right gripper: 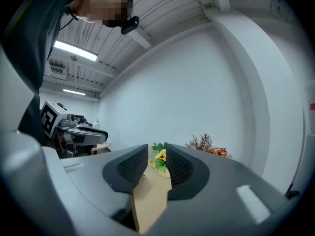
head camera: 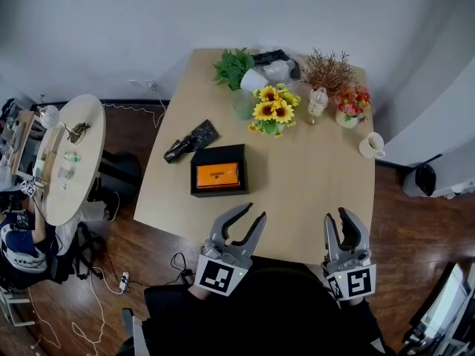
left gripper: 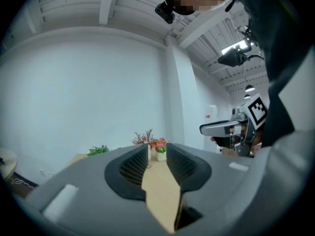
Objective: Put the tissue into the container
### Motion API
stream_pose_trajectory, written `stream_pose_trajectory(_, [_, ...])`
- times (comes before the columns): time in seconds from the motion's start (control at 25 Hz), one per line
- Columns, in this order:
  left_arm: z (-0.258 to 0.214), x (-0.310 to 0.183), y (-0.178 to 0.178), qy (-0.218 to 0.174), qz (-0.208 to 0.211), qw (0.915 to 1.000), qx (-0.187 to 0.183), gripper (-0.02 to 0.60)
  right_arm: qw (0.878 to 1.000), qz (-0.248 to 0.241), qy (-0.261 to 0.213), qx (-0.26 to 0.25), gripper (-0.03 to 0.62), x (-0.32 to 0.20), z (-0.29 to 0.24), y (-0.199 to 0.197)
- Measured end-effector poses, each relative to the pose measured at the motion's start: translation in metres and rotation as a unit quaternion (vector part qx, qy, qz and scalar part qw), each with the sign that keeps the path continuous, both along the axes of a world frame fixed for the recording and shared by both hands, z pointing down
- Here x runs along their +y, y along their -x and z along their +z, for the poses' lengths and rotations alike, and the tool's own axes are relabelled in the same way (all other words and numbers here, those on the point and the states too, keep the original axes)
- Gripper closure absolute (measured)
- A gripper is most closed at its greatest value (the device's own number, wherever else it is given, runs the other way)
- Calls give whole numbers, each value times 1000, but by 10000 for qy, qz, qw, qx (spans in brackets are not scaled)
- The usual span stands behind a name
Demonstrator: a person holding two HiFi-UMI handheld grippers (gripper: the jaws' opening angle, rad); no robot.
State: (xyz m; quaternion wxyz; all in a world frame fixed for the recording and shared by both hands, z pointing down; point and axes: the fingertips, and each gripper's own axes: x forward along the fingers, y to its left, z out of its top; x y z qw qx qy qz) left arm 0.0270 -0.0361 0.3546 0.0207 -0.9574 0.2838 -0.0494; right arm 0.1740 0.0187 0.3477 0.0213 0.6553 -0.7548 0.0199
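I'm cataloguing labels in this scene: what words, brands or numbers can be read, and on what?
No text is readable.
Orange rectangular pack in the black tray: dark print, too small to read.
Small clear bottle: label too small to read.
Left gripper and right gripper: square black-and-white markers, no words.

Print on the orange pack [head camera: 217, 175] is too small to read, and the dark bundle [head camera: 191, 141] beside it, no clue what that is. The worktop [head camera: 312, 191] near edge is partly hidden behind the left gripper [head camera: 254, 211] and right gripper [head camera: 335, 214].
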Motion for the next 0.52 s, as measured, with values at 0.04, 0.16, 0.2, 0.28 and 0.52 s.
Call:
stream_pose_trajectory(0.04, [0,0,0,-2,-1,10000,7,483,10000,4,-26,25,493,-1,-1,0])
stream_pose_trajectory(0.16, [1,0,-1,4,11,10000,-33,483,10000,-9,63,-41,493,0,3,0])
stream_pose_trajectory(0.2, [1,0,-1,16,6,10000,-25,483,9999,-13,103,-59,493,0,5,1])
stream_pose_trajectory(0.28, [1,-1,-1,16,5,10000,-14,483,9999,-10,107,-46,493,0,5,1])
stream_pose_trajectory(0.52, [0,-1,-2,-50,62,9999,-110,483,9999,-27,130,-30,493,-1,3,1])
